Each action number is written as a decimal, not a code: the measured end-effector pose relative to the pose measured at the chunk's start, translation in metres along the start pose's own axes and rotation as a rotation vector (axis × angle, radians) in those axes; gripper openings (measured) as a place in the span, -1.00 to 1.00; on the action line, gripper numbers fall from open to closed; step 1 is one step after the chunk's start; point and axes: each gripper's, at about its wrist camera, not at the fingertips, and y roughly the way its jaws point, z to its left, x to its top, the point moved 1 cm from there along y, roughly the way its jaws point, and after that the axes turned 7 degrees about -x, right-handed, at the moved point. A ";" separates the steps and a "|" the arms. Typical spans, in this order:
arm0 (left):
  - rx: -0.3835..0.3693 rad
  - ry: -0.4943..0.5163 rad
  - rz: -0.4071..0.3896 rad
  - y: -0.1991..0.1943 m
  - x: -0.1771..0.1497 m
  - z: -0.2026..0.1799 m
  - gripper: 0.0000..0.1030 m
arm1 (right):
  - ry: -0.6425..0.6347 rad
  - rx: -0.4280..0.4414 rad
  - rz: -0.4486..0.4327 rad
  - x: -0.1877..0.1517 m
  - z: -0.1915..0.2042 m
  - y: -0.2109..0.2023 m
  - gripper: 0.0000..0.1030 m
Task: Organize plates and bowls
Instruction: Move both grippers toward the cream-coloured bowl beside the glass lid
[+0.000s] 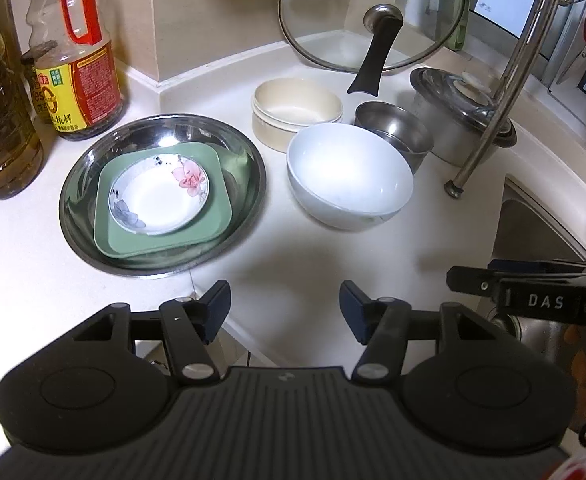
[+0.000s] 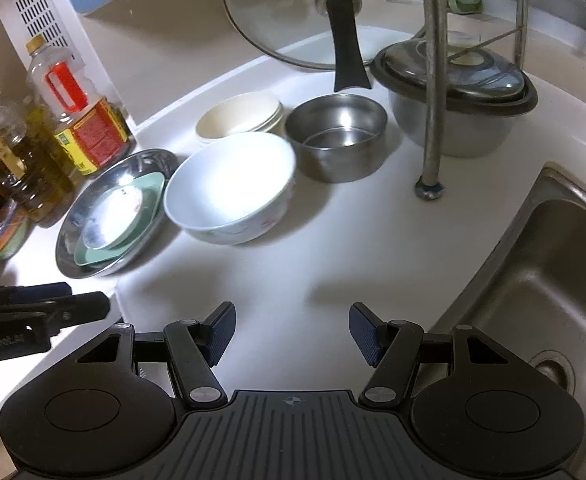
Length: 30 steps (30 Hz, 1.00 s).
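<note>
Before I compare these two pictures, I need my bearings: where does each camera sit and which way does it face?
Left wrist: on the left gripper, angled down at the stacked steel basin and white bowl; its own open fingers show, the right gripper entering at right.
Right wrist: on the right gripper, angled down at the counter by the sink; its own open fingers show, the left gripper at left.
Shared: white bowl, basin, small steel pot, glass lid.
</note>
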 end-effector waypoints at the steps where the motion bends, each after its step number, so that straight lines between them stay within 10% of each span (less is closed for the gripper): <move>1: 0.005 0.006 -0.003 0.001 0.003 0.001 0.11 | 0.004 0.006 -0.002 0.002 -0.002 0.001 0.23; 20: -0.023 0.095 -0.089 0.036 0.093 0.039 0.04 | 0.029 -0.004 -0.128 0.068 0.020 0.025 0.18; 30: -0.042 0.110 -0.095 0.067 0.128 0.048 -0.01 | 0.007 0.013 -0.147 0.107 0.039 0.056 -0.22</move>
